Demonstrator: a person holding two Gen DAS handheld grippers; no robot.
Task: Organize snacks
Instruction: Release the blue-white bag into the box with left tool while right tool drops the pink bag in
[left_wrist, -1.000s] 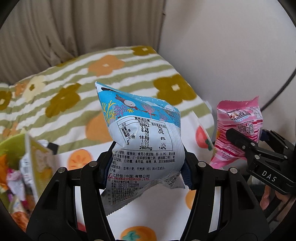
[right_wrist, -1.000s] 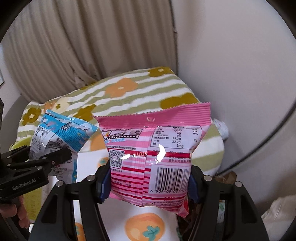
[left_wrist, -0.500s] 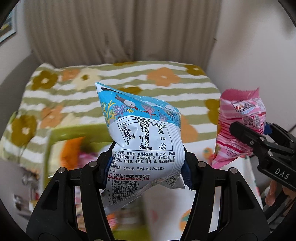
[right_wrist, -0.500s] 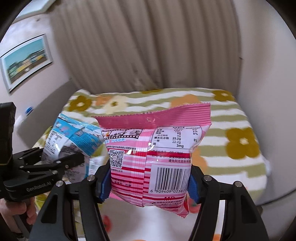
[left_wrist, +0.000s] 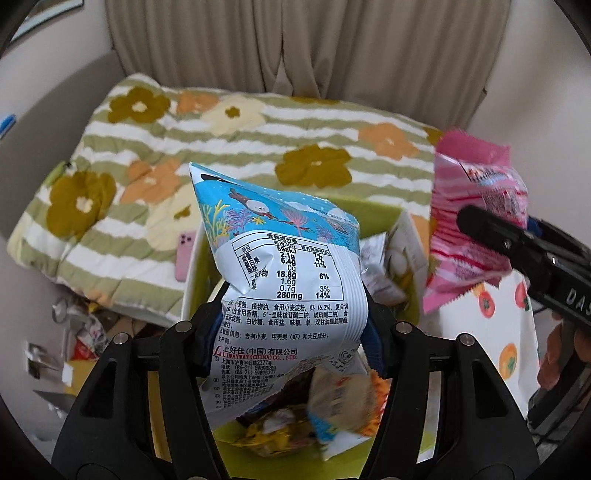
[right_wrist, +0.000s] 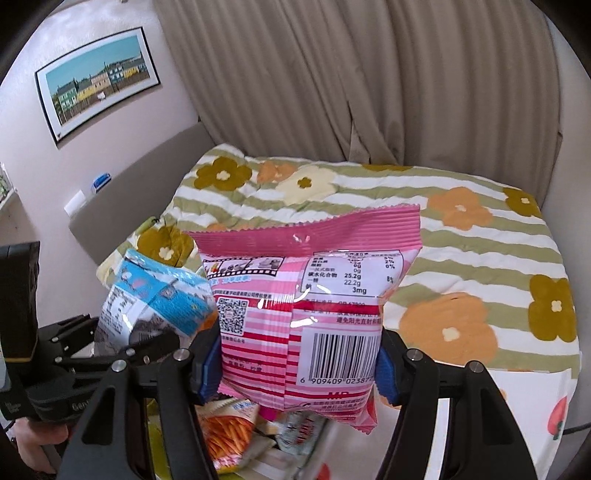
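A blue and white snack bag (left_wrist: 280, 266) stands upright between the pads of my left gripper (left_wrist: 291, 336), whose jaws are opening while the pads still touch the bag's sides. It hangs over a lime-green bin (left_wrist: 373, 210) filled with several snack packets (left_wrist: 332, 406). My right gripper (right_wrist: 299, 365) is shut on a pink striped snack bag (right_wrist: 306, 314), held just right of the blue bag (right_wrist: 155, 295). In the left wrist view the pink bag (left_wrist: 476, 236) hangs over the bin's right edge. The left gripper (right_wrist: 122, 343) shows at the left of the right wrist view.
A striped quilt with flowers (left_wrist: 295, 129) covers the bed behind the bin. A pink phone (left_wrist: 184, 254) lies on its near edge. A white cloth with orange fruit print (left_wrist: 491, 332) lies to the right. Clutter (left_wrist: 74, 332) sits low on the left. Curtains hang behind.
Both grippers have swung left with their bags, from the wall side to over the green bin. The left pads now stand slightly wider on the blue bag.
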